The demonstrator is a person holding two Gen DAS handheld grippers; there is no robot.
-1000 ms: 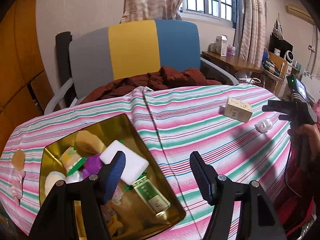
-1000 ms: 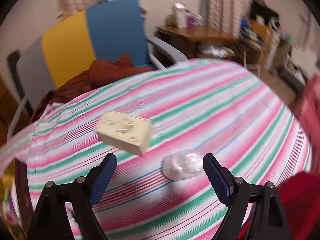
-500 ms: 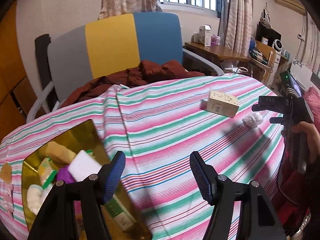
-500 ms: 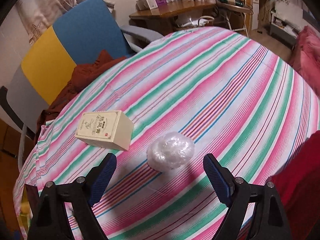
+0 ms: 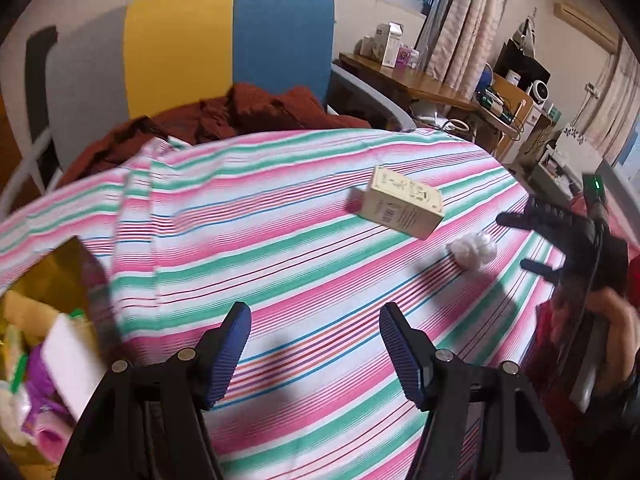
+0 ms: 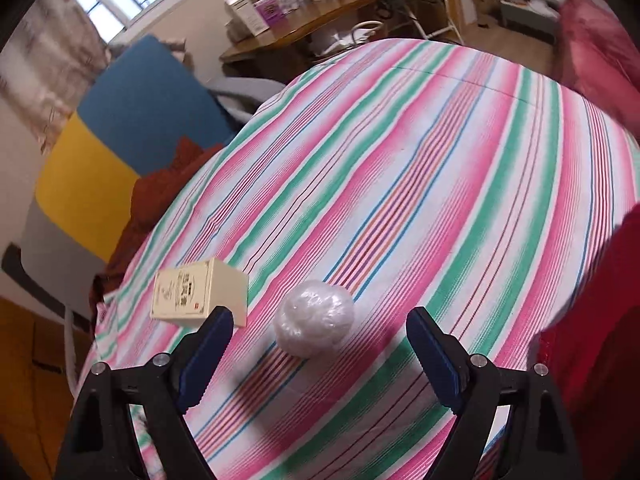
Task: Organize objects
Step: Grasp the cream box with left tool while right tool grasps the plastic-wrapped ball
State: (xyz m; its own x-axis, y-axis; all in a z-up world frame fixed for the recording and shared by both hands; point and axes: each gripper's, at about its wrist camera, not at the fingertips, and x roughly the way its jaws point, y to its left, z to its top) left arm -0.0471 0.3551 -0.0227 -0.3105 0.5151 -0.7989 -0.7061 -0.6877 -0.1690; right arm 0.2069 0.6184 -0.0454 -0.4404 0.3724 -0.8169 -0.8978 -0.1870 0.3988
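Hovering over the striped tabletop (image 6: 440,160), right gripper (image 6: 316,344) spread wide and pinching nothing. Lying just ahead of it, between the two fingers and slightly nearer the left one, a white crinkled plastic ball (image 6: 315,323), touching neither pad. Sitting just beside the ball, ahead of the left finger, a cream box (image 6: 200,296). Left gripper (image 5: 316,336) also standing open and empty above bare cloth, with the box (image 5: 402,206) and ball (image 5: 474,250) well ahead to its right. Showing at its near left, a gold tray (image 5: 60,264) holding mixed items.
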